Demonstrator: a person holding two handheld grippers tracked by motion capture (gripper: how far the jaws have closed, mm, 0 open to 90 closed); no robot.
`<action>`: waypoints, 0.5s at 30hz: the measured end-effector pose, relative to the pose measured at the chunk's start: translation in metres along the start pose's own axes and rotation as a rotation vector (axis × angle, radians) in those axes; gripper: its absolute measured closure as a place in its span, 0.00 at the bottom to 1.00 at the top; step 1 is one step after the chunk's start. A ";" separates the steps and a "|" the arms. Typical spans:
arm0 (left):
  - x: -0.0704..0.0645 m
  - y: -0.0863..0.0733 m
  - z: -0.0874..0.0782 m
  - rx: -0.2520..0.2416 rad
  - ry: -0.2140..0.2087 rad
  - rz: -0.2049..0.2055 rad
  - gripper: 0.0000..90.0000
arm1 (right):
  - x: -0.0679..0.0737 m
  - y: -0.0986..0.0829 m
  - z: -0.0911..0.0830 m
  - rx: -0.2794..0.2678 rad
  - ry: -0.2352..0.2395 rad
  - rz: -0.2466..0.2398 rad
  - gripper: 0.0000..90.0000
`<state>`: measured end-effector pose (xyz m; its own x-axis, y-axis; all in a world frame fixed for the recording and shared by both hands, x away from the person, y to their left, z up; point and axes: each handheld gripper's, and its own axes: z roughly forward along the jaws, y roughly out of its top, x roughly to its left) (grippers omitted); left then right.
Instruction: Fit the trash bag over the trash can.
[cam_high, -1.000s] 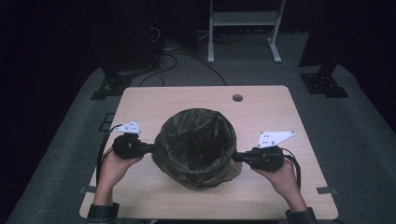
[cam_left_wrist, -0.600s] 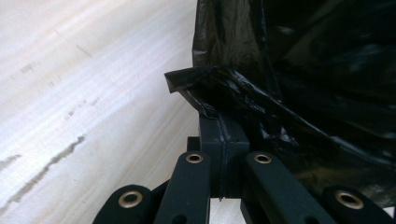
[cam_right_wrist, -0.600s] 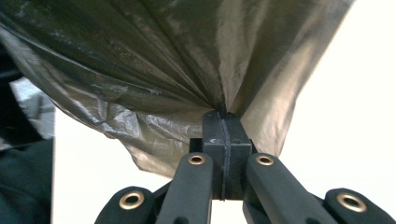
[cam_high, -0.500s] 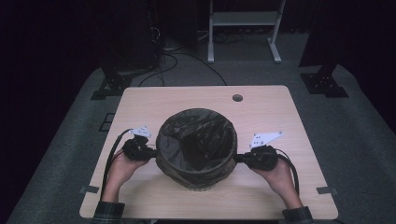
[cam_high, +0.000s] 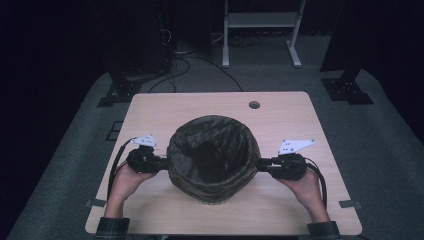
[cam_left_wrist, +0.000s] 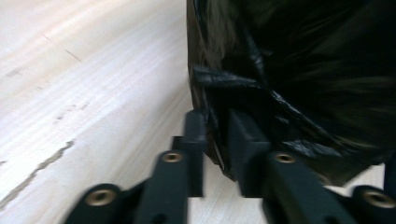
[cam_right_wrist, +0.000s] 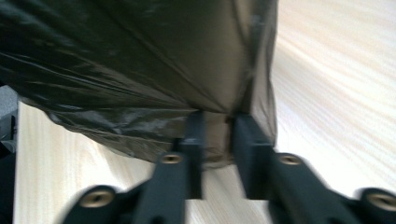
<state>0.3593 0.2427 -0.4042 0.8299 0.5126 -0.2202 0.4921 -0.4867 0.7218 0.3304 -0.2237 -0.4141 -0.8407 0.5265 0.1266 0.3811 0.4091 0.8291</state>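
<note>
A dark, glossy plastic bag (cam_high: 212, 157) stands open-mouthed at the middle of the wooden table (cam_high: 210, 107), stretched round over something beneath it. My left gripper (cam_high: 162, 162) is shut on the bag's left edge, and my right gripper (cam_high: 261, 164) is shut on its right edge. In the left gripper view the bag film (cam_left_wrist: 280, 70) is pinched between the black jaws of my left gripper (cam_left_wrist: 217, 130). In the right gripper view a fold of the bag (cam_right_wrist: 140, 65) runs down between the jaws of my right gripper (cam_right_wrist: 217, 133).
A round cable hole (cam_high: 254, 105) sits in the table near its far edge. Beyond the table stand a white frame (cam_high: 260, 30) and dark stands (cam_high: 347, 85), with cables (cam_high: 180, 62) on the grey floor. Bare tabletop lies all around the bag.
The bag was a closed dome a second ago; now its mouth is open and wide. Both grippers have drawn outward and a little toward the person, still holding the edges.
</note>
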 end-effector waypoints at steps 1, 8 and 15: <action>-0.001 -0.001 -0.004 -0.011 0.009 0.004 0.72 | 0.001 0.001 -0.002 -0.008 -0.006 -0.003 0.67; -0.014 -0.012 -0.025 -0.053 0.019 0.062 0.35 | 0.007 0.010 -0.017 -0.053 0.003 -0.009 0.23; -0.028 -0.026 -0.032 -0.065 0.071 0.122 0.05 | 0.017 0.023 -0.030 -0.101 0.056 -0.060 0.10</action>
<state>0.3149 0.2639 -0.3964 0.8609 0.5020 -0.0828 0.3685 -0.5032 0.7816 0.3134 -0.2275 -0.3770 -0.8820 0.4598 0.1033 0.2915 0.3602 0.8862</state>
